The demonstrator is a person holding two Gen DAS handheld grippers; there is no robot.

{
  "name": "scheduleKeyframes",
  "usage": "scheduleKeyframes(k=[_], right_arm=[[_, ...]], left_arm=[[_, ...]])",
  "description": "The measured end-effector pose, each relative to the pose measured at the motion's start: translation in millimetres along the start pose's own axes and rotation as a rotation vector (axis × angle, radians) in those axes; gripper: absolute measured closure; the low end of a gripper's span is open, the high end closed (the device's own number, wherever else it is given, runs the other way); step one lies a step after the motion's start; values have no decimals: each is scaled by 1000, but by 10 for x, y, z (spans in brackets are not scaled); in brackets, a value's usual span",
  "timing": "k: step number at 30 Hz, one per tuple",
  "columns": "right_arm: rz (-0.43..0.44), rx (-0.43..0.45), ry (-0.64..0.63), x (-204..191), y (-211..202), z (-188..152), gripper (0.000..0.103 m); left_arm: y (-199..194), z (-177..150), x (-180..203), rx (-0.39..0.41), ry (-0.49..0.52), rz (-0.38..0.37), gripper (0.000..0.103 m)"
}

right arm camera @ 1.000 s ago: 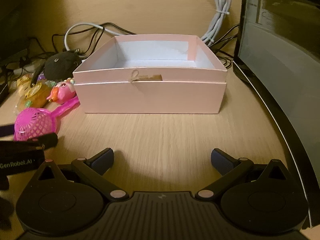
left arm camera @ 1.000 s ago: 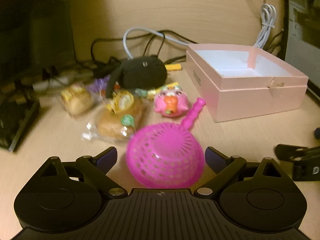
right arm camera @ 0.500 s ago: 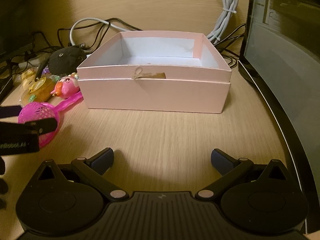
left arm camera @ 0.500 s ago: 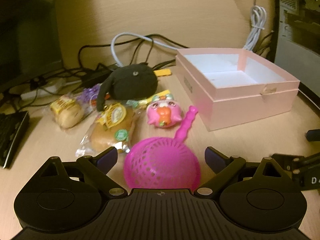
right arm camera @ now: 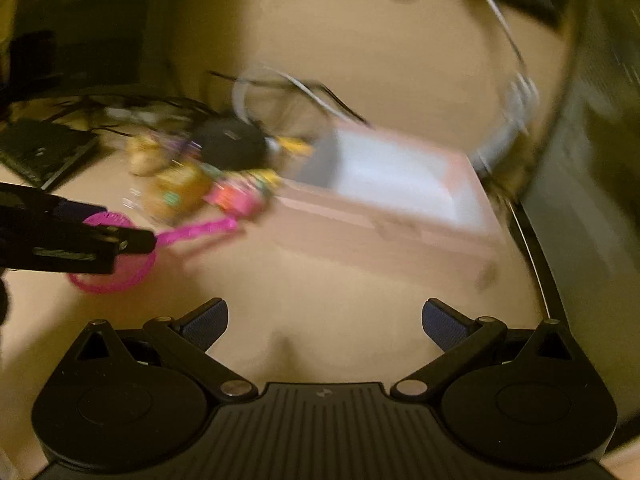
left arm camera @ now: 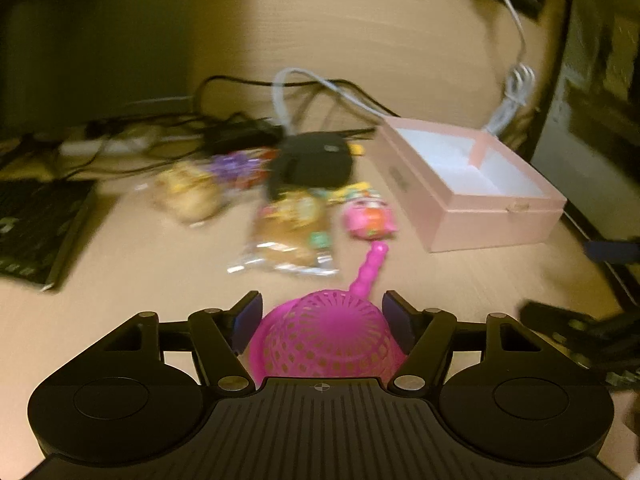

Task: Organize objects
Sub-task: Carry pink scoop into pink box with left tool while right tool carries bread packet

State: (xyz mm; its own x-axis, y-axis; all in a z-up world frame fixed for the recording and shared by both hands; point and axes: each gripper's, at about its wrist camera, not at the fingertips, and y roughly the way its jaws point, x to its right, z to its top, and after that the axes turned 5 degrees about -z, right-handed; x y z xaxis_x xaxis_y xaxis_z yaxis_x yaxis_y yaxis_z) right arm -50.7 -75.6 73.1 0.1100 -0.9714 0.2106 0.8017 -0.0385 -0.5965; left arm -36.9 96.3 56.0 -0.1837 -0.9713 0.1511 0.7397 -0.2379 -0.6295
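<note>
A pink plastic strainer (left arm camera: 328,332) sits dome up between the fingers of my left gripper (left arm camera: 322,312), handle pointing away. The jaws are closing and both pads touch the bowl's sides. In the right wrist view the strainer (right arm camera: 120,276) hangs tilted off the desk in the left gripper (right arm camera: 120,226). An open pink box (left arm camera: 492,220) with a white inside stands at the right, also blurred in the right wrist view (right arm camera: 360,220). My right gripper (right arm camera: 324,320) is open over bare desk with nothing between its fingers.
A pink owl toy (left arm camera: 368,218), wrapped bread (left arm camera: 292,232), another wrapped bun (left arm camera: 188,196) and a black plush (left arm camera: 316,160) lie left of the box. Cables run along the back. A dark keyboard (left arm camera: 36,232) is at the left, a monitor (left arm camera: 600,120) at the right.
The left jaws have closed in on the strainer. Both hands rose and pulled back, so the toys and box look farther off. Both views are now motion-blurred.
</note>
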Motion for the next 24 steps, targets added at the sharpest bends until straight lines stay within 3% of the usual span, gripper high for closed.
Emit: scheduleKeyframes(k=[5,9,13,15,16,17,19,24], right_arm=[[153,-41,46,-563,341,502,0],[133,-75,48,-1008,760,901,1],[105,-202,101,-1286,1237,1146,5],[51,-256,105,-1381,1395,1154,12],[43,-286,107,-1423,1459,1145,30],[33,-308,106,-1427,1473,1123,44],[72,-319,103,-1417,1365,1122,49],[184,-292,34,-1200,761,977,50]], left_arm=[[-430,-8,-698,-2,-123,75,32],[-675,10,-1146,42,-208,90,32],[-815,50,-1397,107,-231,89,32],[-819,67,-1503,122,-245,63,32],[-799,86,-1542,125,-247,48,32],[-770,103,-1546,125,-244,39,32],[-737,136,-1521,120,-232,23,32],[-756,230,-1269,108,-171,-54,32]])
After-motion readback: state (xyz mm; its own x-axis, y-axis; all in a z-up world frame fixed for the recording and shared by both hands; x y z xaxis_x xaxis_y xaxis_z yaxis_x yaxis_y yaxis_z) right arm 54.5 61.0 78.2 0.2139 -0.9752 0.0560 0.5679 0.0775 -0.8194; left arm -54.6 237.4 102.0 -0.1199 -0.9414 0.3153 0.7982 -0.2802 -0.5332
